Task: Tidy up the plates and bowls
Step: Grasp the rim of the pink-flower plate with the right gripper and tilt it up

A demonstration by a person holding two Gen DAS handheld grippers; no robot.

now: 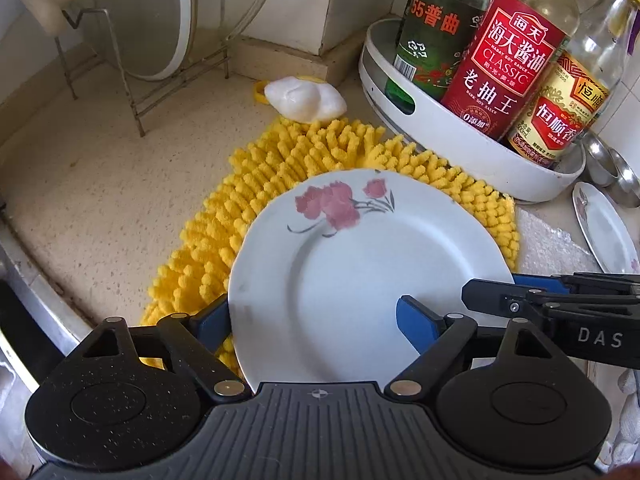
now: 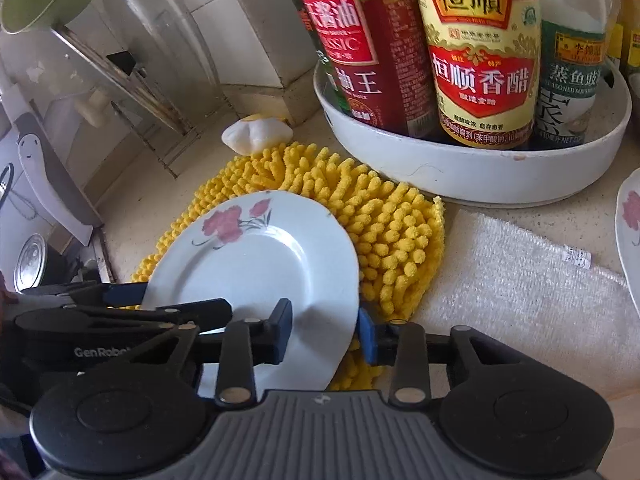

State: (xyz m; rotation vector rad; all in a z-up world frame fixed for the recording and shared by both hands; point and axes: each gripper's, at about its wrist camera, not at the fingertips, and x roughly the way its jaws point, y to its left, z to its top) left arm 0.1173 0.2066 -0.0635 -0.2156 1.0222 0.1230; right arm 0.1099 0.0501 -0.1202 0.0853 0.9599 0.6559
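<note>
Both grippers hide the floral plate (image 2: 256, 256)'s near rim: right gripper (image 2: 325, 334) clamps it, left gripper (image 1: 316, 320) straddles wide.

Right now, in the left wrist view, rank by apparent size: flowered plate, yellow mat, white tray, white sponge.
1. Flowered plate, though nearest the camera.
2-3. Yellow mat and white tray: too close to rank, both partly hidden.
4. White sponge.
</note>
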